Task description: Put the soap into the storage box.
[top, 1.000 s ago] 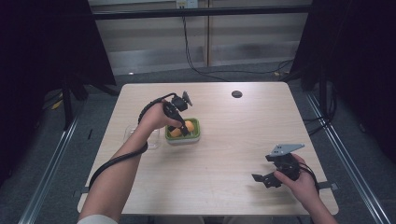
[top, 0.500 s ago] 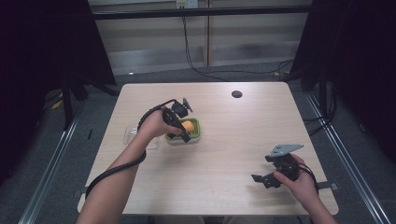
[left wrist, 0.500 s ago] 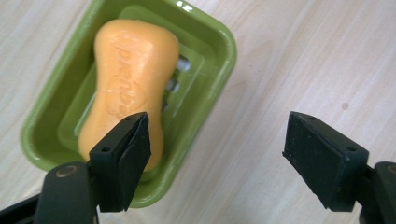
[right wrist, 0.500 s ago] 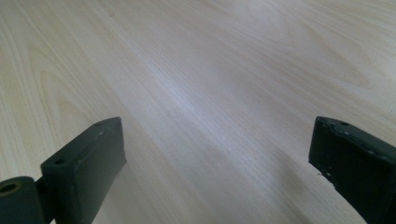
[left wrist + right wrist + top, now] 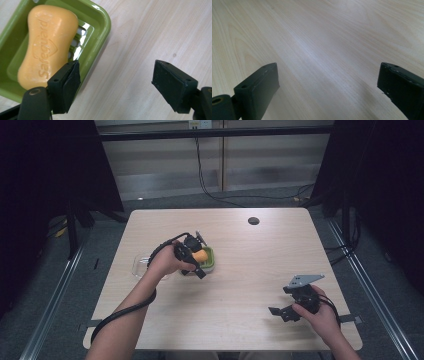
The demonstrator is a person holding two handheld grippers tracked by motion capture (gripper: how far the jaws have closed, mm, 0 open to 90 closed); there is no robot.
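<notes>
An orange soap bar (image 5: 47, 47) stamped "Safeguard" lies in a green soap dish (image 5: 100, 27) left of the table's middle. My left gripper (image 5: 116, 72) hangs open just over the dish's corner. One jaw is above the dish's rim beside the soap, the other above bare wood, and nothing is held. In the high view the left gripper (image 5: 195, 256) covers part of the soap (image 5: 201, 255) and dish (image 5: 212, 260). My right gripper (image 5: 282, 302) rests low near the table's front right, and its own view shows the right gripper (image 5: 327, 72) open over bare wood.
A clear plastic lid or tray (image 5: 137, 268) lies on the table just left of the dish, partly under the left hand. A dark round hole (image 5: 253, 221) sits near the far edge. The light wooden table (image 5: 240, 285) has dark floor and rails around it.
My left gripper has come toward the person and down, from the dish's far side to over its near corner. The right gripper has hardly moved.
</notes>
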